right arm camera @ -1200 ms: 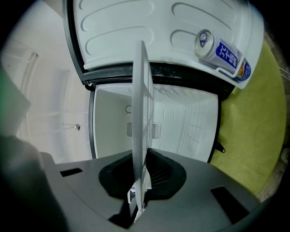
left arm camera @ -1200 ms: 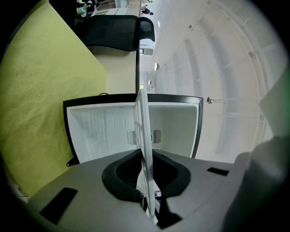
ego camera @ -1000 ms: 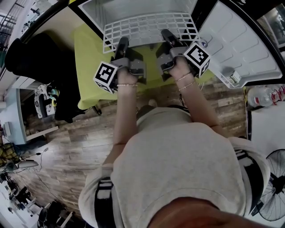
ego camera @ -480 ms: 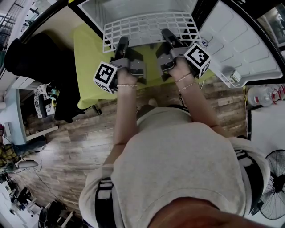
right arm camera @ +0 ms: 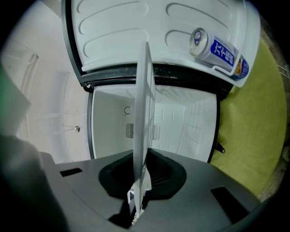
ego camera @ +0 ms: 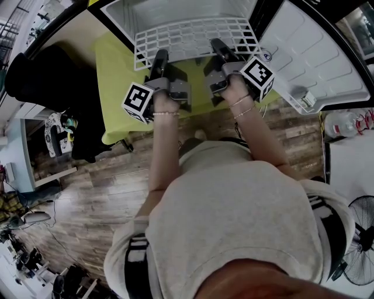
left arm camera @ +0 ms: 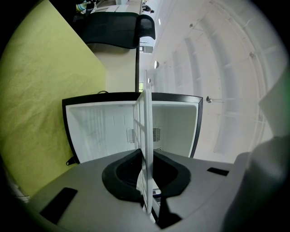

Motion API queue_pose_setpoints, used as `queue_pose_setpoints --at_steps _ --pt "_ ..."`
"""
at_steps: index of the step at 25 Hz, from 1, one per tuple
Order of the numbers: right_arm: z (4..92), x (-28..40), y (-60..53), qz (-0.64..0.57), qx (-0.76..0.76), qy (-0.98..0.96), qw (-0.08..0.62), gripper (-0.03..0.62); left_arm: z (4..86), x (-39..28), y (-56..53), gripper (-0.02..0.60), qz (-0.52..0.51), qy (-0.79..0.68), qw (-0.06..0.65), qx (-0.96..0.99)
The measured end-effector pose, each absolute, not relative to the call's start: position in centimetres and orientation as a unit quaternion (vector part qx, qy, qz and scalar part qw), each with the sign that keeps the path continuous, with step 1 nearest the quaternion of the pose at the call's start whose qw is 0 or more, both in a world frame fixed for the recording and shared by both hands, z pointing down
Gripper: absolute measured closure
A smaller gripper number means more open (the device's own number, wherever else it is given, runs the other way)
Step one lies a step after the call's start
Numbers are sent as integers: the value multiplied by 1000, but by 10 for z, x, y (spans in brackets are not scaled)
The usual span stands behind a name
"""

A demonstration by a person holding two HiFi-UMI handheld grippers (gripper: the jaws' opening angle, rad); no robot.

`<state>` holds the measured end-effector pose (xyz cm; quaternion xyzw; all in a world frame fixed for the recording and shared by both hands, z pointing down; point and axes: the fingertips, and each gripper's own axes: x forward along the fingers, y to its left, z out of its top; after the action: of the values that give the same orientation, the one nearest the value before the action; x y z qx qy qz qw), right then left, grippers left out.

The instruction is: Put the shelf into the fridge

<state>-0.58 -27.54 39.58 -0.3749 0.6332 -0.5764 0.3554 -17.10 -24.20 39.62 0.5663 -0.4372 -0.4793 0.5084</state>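
The wire shelf point(ego camera: 196, 36) is at 12 o'clock from me, held flat, with its far part over the mouth of the open fridge point(ego camera: 125, 13) and its near edge outside the cabinet. I judge it partly entered and not yet seated on any rail.

I hold the near edge at two stations. The left tool point(ego camera: 159, 59) grips it toward 11 o'clock and the right tool point(ego camera: 218, 49) toward 1 o'clock. In each gripper view the shelf runs edge-on straight up the middle, with the jaws drawn nearly together and pressing on the thin wire from either side. Both tools therefore carry the shelf, and neither is free.

The two grips are spread across the edge so that the grid cannot twist or sag at one corner. This keeps its sides parallel with the cabinet walls for a straight push. Both tools point level into the opening for the same reason.

The fridge door point(ego camera: 318, 55) stands swung wide at 2 o'clock, clear of the shelf's path. A drinks can point(right arm camera: 217, 47) lies in the door's rack, well apart from the shelf.

The fridge rests on a bench under a yellow-green cloth point(ego camera: 114, 82), which spreads out at 10 o'clock. The wooden floor point(ego camera: 87, 193) lies below it at 8 o'clock.
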Motion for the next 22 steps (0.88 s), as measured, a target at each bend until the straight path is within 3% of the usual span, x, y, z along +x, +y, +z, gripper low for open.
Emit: queue_pose_setpoints --at_steps 22 --pt "400 -5 -279 -570 -379 635 357 568 399 -168 -246 546 -461 -430 510 586"
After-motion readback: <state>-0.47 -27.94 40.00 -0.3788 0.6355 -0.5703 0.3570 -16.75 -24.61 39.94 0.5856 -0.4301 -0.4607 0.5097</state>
